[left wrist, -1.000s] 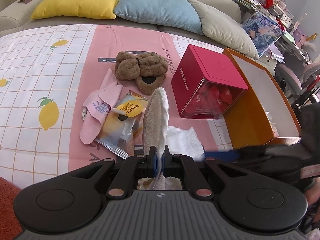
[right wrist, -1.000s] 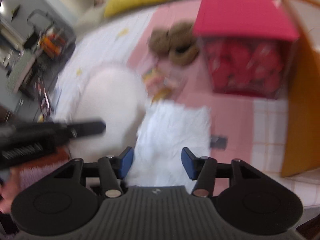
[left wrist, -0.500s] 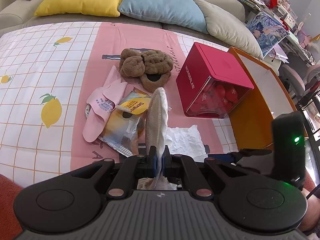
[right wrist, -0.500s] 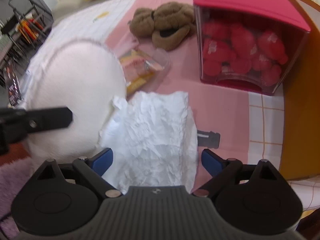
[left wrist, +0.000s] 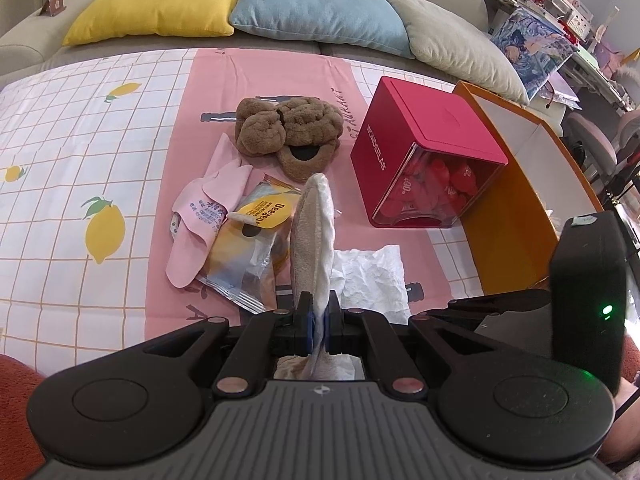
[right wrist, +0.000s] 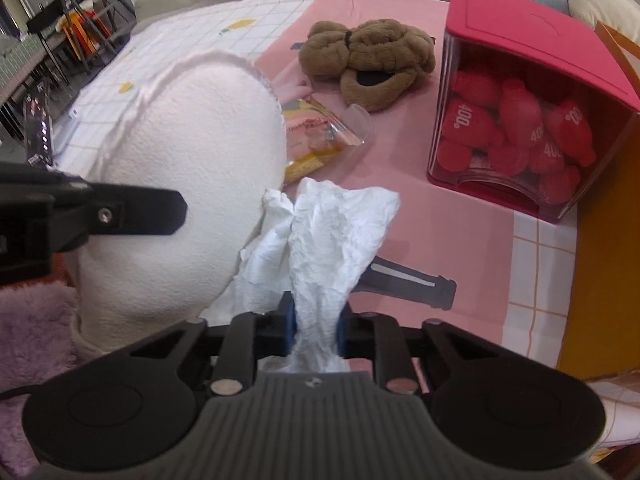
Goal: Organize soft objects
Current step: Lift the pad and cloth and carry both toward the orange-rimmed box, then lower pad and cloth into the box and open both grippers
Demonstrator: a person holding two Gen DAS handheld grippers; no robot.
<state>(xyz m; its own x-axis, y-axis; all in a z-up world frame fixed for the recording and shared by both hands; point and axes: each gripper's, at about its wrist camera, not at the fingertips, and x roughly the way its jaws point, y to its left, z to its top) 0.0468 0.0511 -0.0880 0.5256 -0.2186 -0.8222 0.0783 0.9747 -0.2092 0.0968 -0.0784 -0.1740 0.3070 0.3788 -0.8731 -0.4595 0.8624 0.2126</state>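
The left gripper (left wrist: 318, 322) is clamped on a white plush pad (left wrist: 314, 240) standing edge-up ahead of it; the right gripper (right wrist: 316, 326), just to its right, pinches a crumpled white tissue (right wrist: 332, 232); beyond both lie brown plush slippers (left wrist: 290, 132) and a red box (left wrist: 428, 156).

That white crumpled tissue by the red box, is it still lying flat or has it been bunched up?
Bunched up. The right gripper has its fingers closed on the white tissue, gathering it into a pinched, pleated wad; only its far edge fans out.

sofa (left wrist: 48, 40) – grey, behind | cushions – yellow (left wrist: 160, 4), blue (left wrist: 320, 8), beige (left wrist: 452, 48) | cluttered desk (left wrist: 560, 12) – far right
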